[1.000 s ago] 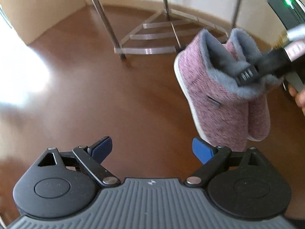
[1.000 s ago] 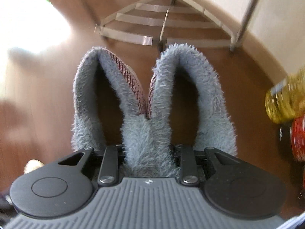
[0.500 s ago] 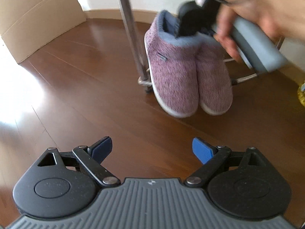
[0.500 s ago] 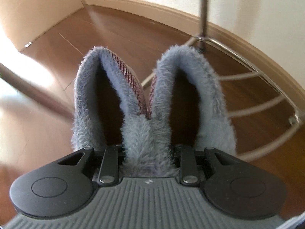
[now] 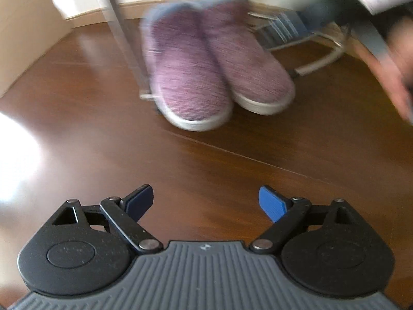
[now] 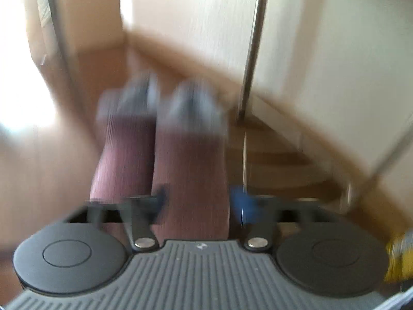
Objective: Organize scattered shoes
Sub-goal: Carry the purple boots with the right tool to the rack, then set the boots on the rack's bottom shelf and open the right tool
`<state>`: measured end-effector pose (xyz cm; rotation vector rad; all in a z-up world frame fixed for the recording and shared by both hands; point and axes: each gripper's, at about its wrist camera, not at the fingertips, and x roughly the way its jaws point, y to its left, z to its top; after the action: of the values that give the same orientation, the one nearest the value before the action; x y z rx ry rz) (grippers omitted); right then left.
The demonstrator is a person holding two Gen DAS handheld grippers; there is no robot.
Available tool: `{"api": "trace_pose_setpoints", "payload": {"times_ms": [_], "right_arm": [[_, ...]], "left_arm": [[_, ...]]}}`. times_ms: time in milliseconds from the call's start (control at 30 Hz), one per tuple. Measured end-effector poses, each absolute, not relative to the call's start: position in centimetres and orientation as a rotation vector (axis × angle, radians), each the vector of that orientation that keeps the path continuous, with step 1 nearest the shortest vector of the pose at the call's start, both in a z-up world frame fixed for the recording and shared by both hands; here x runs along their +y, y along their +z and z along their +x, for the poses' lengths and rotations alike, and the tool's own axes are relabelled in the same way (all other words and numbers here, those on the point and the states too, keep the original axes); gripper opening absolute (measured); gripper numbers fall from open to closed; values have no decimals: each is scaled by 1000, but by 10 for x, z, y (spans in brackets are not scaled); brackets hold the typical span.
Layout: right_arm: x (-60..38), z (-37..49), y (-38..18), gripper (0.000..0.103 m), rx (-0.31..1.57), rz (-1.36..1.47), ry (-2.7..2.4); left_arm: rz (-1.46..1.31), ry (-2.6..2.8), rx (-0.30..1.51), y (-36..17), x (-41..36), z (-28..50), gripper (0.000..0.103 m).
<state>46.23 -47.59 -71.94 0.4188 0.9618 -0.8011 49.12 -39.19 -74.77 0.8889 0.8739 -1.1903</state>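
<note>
**Slippers set down by the rack, both claws released**

The left gripper (image 5: 206,204) is open with nothing between its pads; its jaws have just been closing partway. The slippers (image 5: 206,64) stand ahead of it on the floor (image 5: 232,168), side by side, toes toward it, beside the rack (image 5: 124,38).

The right gripper (image 6: 200,201), blurred, shows its pads apart with one slipper's toe between them. Only the left view shows the pair standing free and a blurred hand (image 5: 387,72) off to their right.

Both wrist views tilt steeply down at the floor (image 5: 77,129); both share the slippers (image 5: 206,72), right much nearer.
</note>
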Motion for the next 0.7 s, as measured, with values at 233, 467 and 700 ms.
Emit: {"api": "trace_pose_setpoints", "payload": {"times_ms": [233,467,700], "right_arm": [[-472,452,-774,5,1098,511,-710],[-487,459,-781,5,1045,483,-687],[-494,459,-779,6,1032,492,-691]], "left_arm": [[975,-1281,781,-786,-429,489,74],[912,-1295,767,-785,-457,504,74],[903,-1240,794,-782,-458,508,74]]}}
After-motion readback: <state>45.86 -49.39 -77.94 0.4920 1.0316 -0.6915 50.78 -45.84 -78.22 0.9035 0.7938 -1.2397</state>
